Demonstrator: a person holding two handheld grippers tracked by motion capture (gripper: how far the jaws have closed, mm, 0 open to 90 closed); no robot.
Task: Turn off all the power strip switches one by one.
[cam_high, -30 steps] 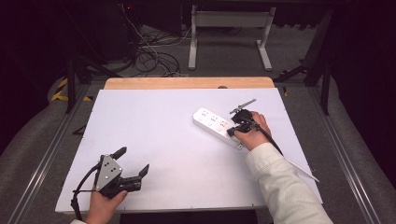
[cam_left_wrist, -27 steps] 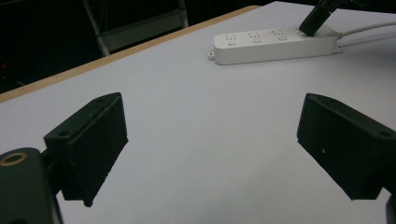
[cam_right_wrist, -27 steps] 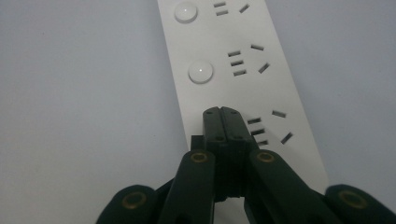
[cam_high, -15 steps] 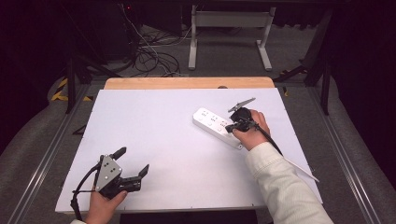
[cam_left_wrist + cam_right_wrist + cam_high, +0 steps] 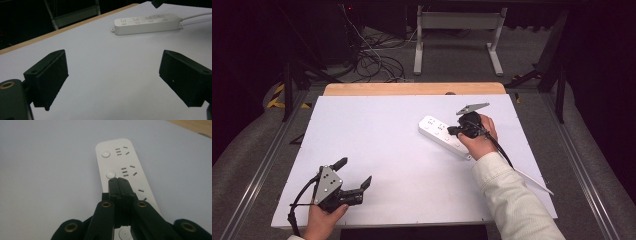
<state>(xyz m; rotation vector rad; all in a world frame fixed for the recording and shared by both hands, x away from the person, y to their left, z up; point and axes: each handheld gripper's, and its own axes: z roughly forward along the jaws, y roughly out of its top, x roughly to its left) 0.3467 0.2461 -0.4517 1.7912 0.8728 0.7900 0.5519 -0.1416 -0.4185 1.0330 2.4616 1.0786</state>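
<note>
Left gripper [image 5: 353, 173]: black body, two black block-shaped jaws with flat dark pads, small screw holes on their outer faces; grey three-cornered plate with dark dots on top, black cable looping off at 8 o'clock. Brass-ringed screw at the 7 o'clock corner of the left gripper view. Right gripper [image 5: 119, 180]: black jaws on two black link arms, four brass-ringed screws along the base; grey plate on top, black cable trailing toward 4 o'clock. Right arm wears a cream long sleeve [image 5: 512, 200].
</note>
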